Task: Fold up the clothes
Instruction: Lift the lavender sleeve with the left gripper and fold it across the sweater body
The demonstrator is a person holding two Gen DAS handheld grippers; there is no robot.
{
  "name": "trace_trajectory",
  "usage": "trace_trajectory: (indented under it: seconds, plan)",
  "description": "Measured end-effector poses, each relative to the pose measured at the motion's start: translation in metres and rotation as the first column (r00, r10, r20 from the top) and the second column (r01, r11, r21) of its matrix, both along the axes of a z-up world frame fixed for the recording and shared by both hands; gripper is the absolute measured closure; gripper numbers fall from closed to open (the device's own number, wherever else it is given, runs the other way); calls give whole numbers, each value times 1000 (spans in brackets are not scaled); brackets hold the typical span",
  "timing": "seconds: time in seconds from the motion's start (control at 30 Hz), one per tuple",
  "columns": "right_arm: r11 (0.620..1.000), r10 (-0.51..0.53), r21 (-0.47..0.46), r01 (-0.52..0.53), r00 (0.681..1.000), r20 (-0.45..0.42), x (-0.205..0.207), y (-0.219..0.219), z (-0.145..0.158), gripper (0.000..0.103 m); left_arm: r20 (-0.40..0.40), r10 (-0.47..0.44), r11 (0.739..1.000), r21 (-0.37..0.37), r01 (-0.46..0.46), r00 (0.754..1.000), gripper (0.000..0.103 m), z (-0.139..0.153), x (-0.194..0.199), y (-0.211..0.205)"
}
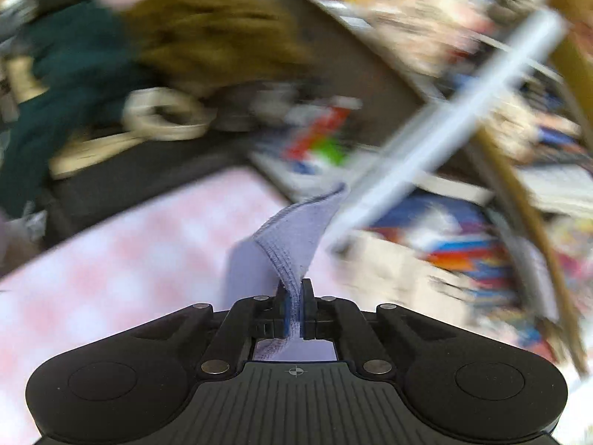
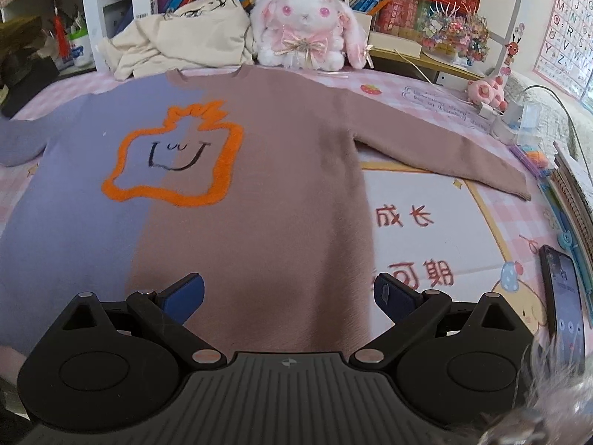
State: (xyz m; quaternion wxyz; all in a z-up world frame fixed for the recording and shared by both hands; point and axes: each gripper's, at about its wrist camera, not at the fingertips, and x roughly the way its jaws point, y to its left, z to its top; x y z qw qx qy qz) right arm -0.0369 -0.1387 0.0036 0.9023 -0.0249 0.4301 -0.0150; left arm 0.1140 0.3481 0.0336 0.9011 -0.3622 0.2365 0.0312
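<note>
While my left fingers point(image 1: 295, 306) pinch the lilac cuff point(image 1: 292, 237), lifted over the pink bed point(image 1: 111, 259), my right fingers point(image 2: 289, 293) hang spread wide and tilted down, gripping nothing. Just ahead of them lies the sweater point(image 2: 259, 170), flat on the bed.

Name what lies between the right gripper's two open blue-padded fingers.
In the right wrist view, the right gripper hovers open over the lilac-and-brown knit sweater; only the sweater's brown half lies between its fingers.
</note>
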Motion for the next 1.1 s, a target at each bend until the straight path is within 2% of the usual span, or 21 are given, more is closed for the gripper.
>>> trace_trajectory:
  seconds: [0.17,0.33,0.67,0.97,1.0,1.07,1.1]
  plan:
    - [998,45,36,-46,999,3,2,-22,1,4,82,-180,984,10,180,980,100,43,27,-86]
    - [992,111,55,-110,994,1,-1,-42,0,4,105,-278,960,54,274,955,99,63,49,-165]
    - [973,221,67,-220,975,3,-10,-73,-1,4,-2,-321,941,110,319,947,99,36,66,-263]
    - [967,239,90,-238,971,-5,-15,-98,2,4,-150,-291,935,165,314,945,98,-3,75,-310]
    - [967,240,93,-239,971,-6,-15,-100,2,4,-162,-293,932,172,319,942,94,-5,75,-315]
    - [965,244,103,-242,970,-9,-16,-104,1,4,-186,-308,925,173,339,933,74,-4,72,-323]
    - [964,246,110,-244,969,-9,-16,-105,1,4,-195,-309,922,178,343,931,54,-2,67,-326]
